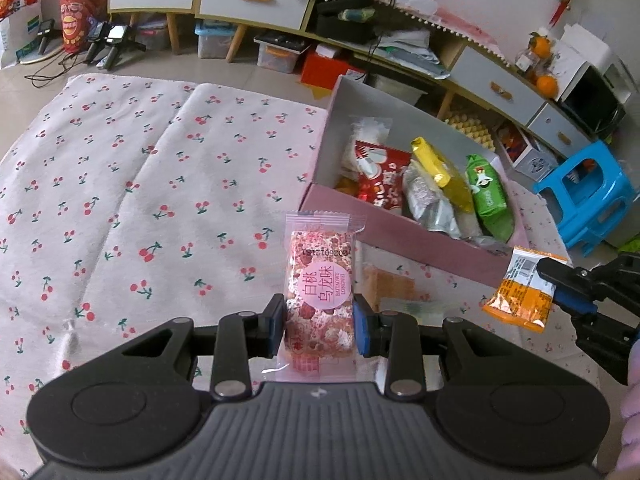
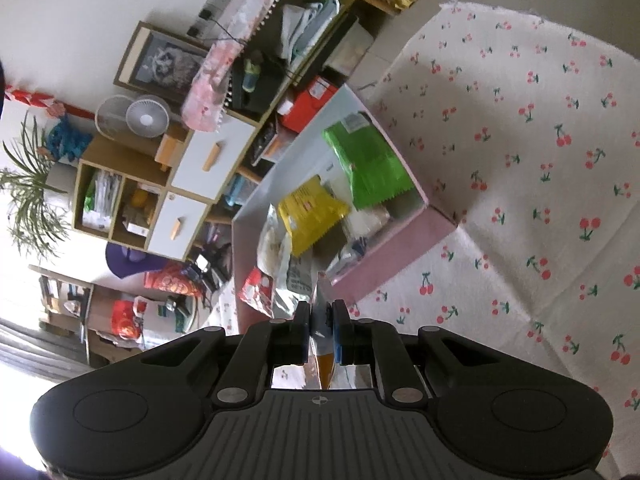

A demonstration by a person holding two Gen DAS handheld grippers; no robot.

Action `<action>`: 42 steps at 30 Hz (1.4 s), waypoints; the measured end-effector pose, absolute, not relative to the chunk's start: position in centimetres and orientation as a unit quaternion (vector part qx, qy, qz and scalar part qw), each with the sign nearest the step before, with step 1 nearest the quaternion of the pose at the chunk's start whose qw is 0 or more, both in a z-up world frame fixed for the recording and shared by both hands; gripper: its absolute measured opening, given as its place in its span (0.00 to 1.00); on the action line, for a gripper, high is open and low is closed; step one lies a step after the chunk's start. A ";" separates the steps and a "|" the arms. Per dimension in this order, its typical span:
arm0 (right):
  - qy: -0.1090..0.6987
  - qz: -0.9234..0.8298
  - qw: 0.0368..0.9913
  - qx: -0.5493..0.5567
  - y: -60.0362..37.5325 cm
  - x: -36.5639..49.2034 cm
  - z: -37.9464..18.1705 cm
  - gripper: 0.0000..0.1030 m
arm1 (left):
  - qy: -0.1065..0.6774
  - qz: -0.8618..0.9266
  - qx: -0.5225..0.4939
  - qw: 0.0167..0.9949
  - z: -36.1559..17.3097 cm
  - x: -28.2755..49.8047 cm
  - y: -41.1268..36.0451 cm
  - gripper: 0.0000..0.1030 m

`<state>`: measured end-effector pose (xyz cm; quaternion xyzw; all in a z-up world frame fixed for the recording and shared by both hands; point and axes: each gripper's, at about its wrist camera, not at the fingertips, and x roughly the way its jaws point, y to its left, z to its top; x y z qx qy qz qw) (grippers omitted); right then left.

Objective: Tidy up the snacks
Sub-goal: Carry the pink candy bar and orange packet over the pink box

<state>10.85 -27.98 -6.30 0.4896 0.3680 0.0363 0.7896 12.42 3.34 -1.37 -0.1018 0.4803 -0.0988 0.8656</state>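
Two snacks in transit, most already boxed. Held by the left tool: a pink clear-wrapped peach nougat bar, pads clamped on its sides, above the cherry-print cloth. Pinched flat in the right tool: an orange foil sachet, just short of the box. Inside the pink cardboard box: red, silver, yellow, green packets. Left, probably: dropping both in.

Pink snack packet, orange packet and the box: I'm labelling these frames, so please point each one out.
Pink snack packet (image 1: 320,280), left wrist view, on its round label.
Orange packet (image 1: 520,292), left wrist view, on its printed face.
Box (image 1: 400,236), left wrist view, on its pink near wall.
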 end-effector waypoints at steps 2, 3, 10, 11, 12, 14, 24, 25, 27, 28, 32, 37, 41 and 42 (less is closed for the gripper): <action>0.361 0.035 0.792 0.491 -28.4 10.9 -6.1 0.11 | 0.478 -0.100 -0.104 0.867 -1.3 12.4 3.2 0.30; 0.358 0.034 0.792 0.493 -28.7 11.0 -6.0 0.11 | 0.476 -0.100 -0.104 0.867 -1.2 12.4 3.2 0.30; 0.331 0.032 0.795 0.507 -29.9 11.5 -5.8 0.11 | 0.464 -0.101 -0.115 0.872 -0.6 12.6 2.9 0.30; 0.324 0.033 0.798 0.507 -30.0 11.7 -5.7 0.11 | 0.462 -0.102 -0.117 0.873 -0.6 12.7 2.8 0.30; 0.319 0.034 0.799 0.509 -30.1 11.8 -5.6 0.11 | 0.460 -0.103 -0.119 0.874 -0.5 12.7 2.6 0.30; 0.309 0.036 0.799 0.514 -30.3 12.2 -5.7 0.11 | 0.454 -0.104 -0.118 0.877 -0.3 12.8 2.3 0.30; 0.281 0.028 0.811 0.513 -30.2 13.6 -5.9 0.11 | 0.428 -0.133 -0.087 0.890 0.5 13.9 -0.1 0.30; 0.277 0.029 0.811 0.515 -30.3 13.7 -6.0 0.11 | 0.425 -0.135 -0.075 0.892 0.6 14.1 -0.4 0.30; 0.271 0.028 0.806 0.526 -30.5 14.0 -6.4 0.11 | 0.420 -0.138 -0.062 0.895 0.7 14.5 -0.9 0.30; 0.270 0.024 0.806 0.526 -30.7 14.1 -6.5 0.11 | 0.421 -0.141 -0.061 0.894 0.7 14.8 -1.2 0.30; 0.272 -0.002 0.808 0.522 -31.4 14.4 -7.2 0.11 | 0.426 -0.149 -0.065 0.890 0.9 16.3 -2.4 0.30; 0.270 -0.022 0.823 0.500 -31.9 14.5 -7.2 0.11 | 0.430 -0.187 -0.082 0.879 0.9 17.6 -4.3 0.30; 0.277 -0.025 0.816 0.507 -32.2 14.6 -7.8 0.12 | 0.434 -0.211 -0.084 0.872 0.2 18.5 -6.1 0.30; 0.279 -0.025 0.813 0.511 -32.3 14.6 -8.0 0.12 | 0.435 -0.211 -0.078 0.872 -0.1 18.8 -6.7 0.30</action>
